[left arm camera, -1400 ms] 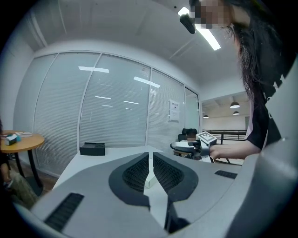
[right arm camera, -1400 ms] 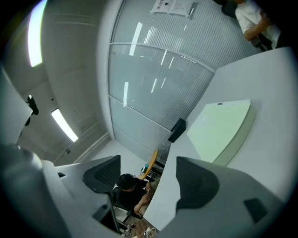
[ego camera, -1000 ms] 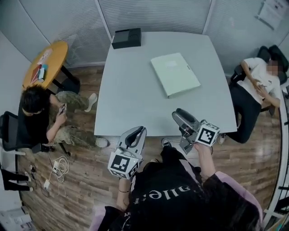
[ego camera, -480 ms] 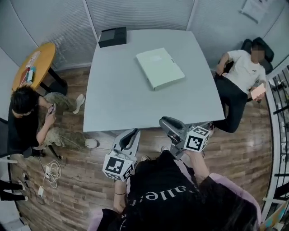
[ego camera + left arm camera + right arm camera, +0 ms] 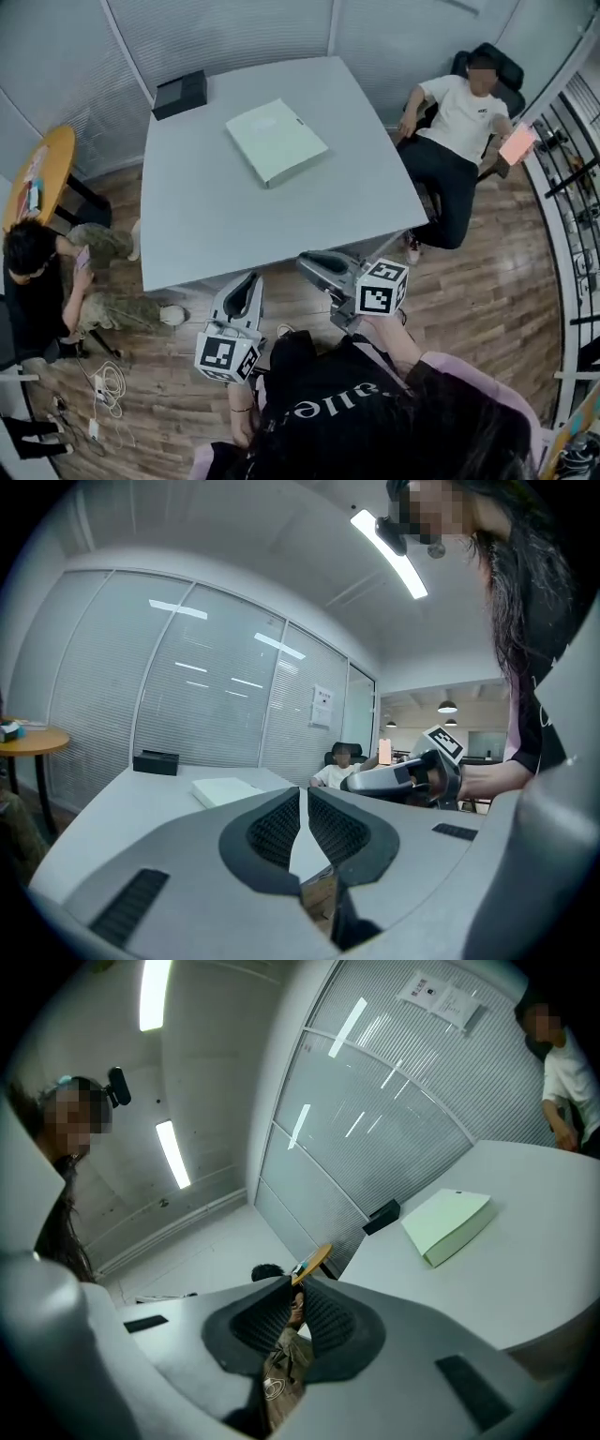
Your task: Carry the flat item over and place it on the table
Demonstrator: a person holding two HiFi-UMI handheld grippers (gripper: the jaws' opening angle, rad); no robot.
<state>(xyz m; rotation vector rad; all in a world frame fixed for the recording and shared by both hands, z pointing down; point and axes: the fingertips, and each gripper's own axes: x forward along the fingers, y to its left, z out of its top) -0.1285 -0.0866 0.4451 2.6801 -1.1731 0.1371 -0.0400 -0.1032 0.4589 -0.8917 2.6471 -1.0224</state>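
Flat pale-green folder point(image 5: 277, 142) lying on the surface point(image 5: 216, 216) right of the black box point(image 5: 181, 94), long axis slanting away from it toward near-right; left hand-held gripper point(image 5: 249, 281) and right hand-held gripper point(image 5: 307, 263) closed, empty.

The folder point(image 5: 277, 141) is pale green, thin and shaped like a rectangle; it is closed; it lies flat on the grey counter point(image 5: 281, 220), on the far half, turned slantwise to the counter's edges.
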